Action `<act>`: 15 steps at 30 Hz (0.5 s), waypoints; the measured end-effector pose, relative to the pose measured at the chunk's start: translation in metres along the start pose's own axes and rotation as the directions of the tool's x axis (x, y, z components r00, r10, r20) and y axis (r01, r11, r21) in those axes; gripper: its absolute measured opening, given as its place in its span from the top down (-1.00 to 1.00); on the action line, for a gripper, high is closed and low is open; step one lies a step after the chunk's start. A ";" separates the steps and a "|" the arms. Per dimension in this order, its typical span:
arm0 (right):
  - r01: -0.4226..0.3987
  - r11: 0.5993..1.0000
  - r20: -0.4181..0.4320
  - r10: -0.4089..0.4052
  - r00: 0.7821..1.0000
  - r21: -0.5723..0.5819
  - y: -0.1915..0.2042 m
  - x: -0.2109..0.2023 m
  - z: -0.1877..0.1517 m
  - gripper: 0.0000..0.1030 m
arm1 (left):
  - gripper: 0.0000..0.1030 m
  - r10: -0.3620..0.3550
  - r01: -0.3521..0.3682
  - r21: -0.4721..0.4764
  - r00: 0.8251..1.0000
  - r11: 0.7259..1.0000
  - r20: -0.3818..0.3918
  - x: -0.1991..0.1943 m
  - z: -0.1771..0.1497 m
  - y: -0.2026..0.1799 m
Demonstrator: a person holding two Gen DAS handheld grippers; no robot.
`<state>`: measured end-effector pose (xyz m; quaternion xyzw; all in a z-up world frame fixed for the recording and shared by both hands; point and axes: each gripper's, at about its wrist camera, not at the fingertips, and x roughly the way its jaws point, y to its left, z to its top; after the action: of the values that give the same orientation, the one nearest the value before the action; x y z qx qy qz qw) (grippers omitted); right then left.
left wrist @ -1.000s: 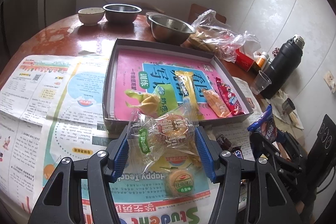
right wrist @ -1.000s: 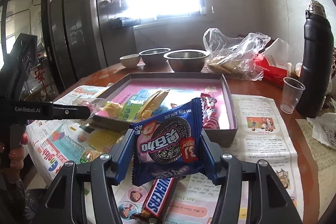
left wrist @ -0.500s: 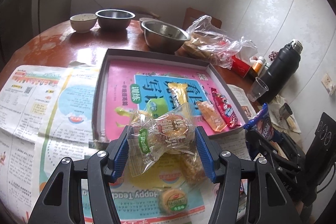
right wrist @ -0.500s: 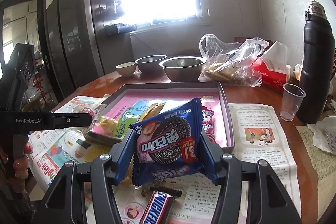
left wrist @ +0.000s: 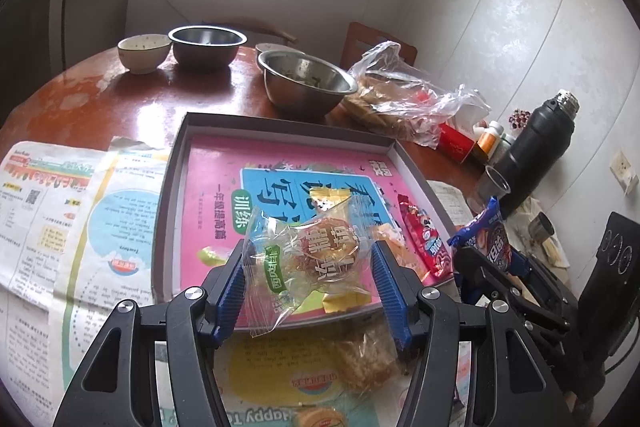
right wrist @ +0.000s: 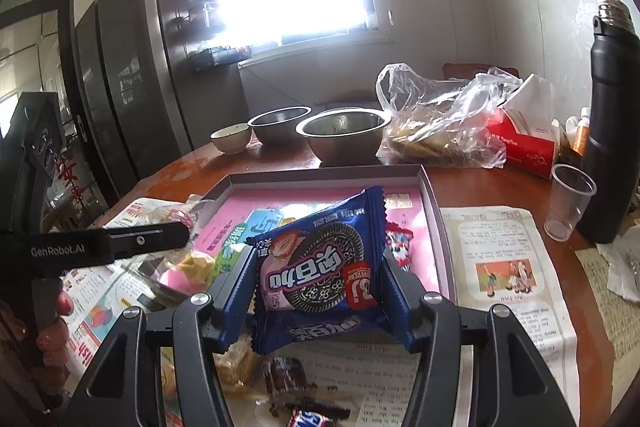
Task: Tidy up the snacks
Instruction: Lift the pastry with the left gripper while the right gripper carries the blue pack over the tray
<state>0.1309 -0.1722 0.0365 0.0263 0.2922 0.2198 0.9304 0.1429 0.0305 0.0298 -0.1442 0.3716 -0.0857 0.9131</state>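
Note:
My left gripper [left wrist: 310, 277] is shut on a clear-wrapped round pastry [left wrist: 320, 259], held over the near edge of the grey tray [left wrist: 176, 163] with a pink liner. My right gripper [right wrist: 316, 291] is shut on a blue sandwich-cookie packet [right wrist: 320, 267], just in front of the tray [right wrist: 434, 195]. In the tray lie a red packet [left wrist: 422, 239], a yellow wrapper [left wrist: 326, 197] and a green-yellow snack [right wrist: 196, 265]. Loose snacks remain on the newspaper: a crumbly cake [left wrist: 364, 359], a round pastry [left wrist: 318, 418] and a chocolate bar [right wrist: 304, 419]. The cookie packet [left wrist: 490, 235] also shows at the right of the left wrist view.
Behind the tray stand two steel bowls [left wrist: 304, 85] [left wrist: 206, 45], a small ceramic bowl [left wrist: 142, 51] and a plastic bag of food [left wrist: 404, 103]. To the right are a red box [right wrist: 524, 143], a clear cup [right wrist: 568, 201] and a black flask [right wrist: 610, 131]. A hand [right wrist: 52, 319] grips the left tool.
Both grippers have moved forward toward the tray with their snacks still held. The pastry now hangs over the tray's near edge, and the loose snacks on the newspaper have slid lower in view.

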 end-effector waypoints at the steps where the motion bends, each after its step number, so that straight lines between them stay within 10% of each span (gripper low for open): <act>1: 0.001 1.000 0.001 -0.001 1.000 0.001 0.000 0.001 0.002 -0.13 | -0.19 0.000 0.000 0.000 1.000 1.000 -0.001 0.002 0.001 0.000; 15: 0.013 1.000 0.014 -0.013 1.000 0.009 0.003 0.018 0.031 -0.13 | -0.19 -0.009 0.009 0.000 1.000 1.000 -0.008 0.026 0.021 0.002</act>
<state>0.1597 -0.1598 0.0528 0.0301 0.2866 0.2125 0.9337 0.1760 0.0298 0.0261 -0.1455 0.3744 -0.0905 0.9113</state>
